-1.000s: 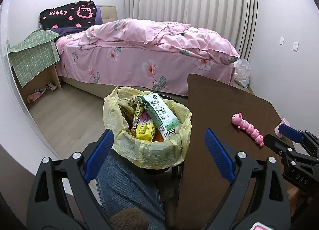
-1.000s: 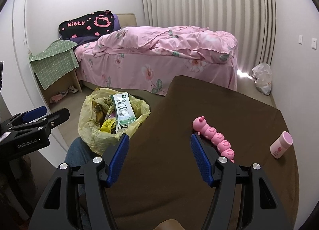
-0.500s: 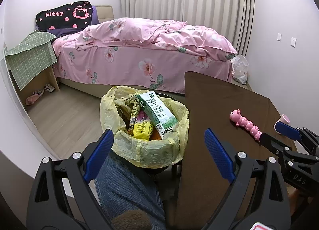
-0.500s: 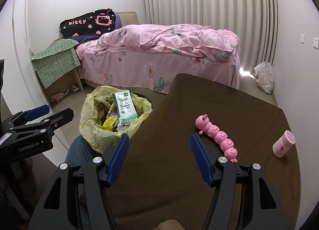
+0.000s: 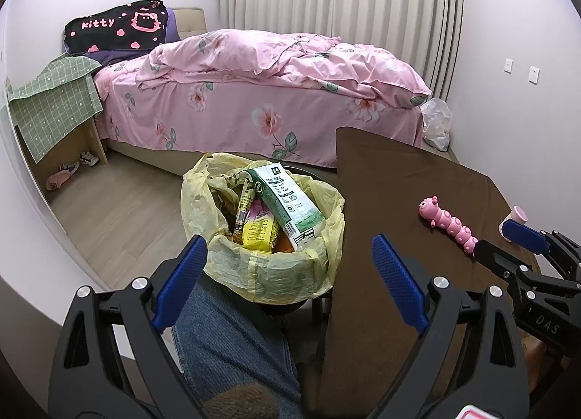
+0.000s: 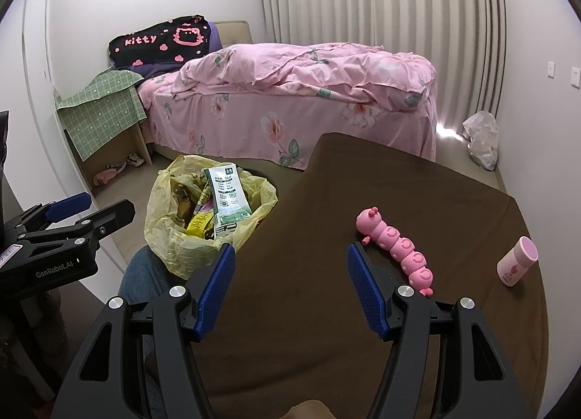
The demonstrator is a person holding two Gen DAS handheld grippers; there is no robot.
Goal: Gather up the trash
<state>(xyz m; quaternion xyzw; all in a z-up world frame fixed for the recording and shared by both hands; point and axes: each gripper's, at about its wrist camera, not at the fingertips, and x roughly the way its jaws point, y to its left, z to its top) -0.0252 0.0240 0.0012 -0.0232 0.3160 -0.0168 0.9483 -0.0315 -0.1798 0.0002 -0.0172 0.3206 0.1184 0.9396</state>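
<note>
Yellow-lined bin [image 5: 276, 270] between left tongs [image 5: 290, 273]

The left claw [image 5: 287, 273] and the right claw [image 6: 288, 283] both gape wide and empty, held side by side.
</note>
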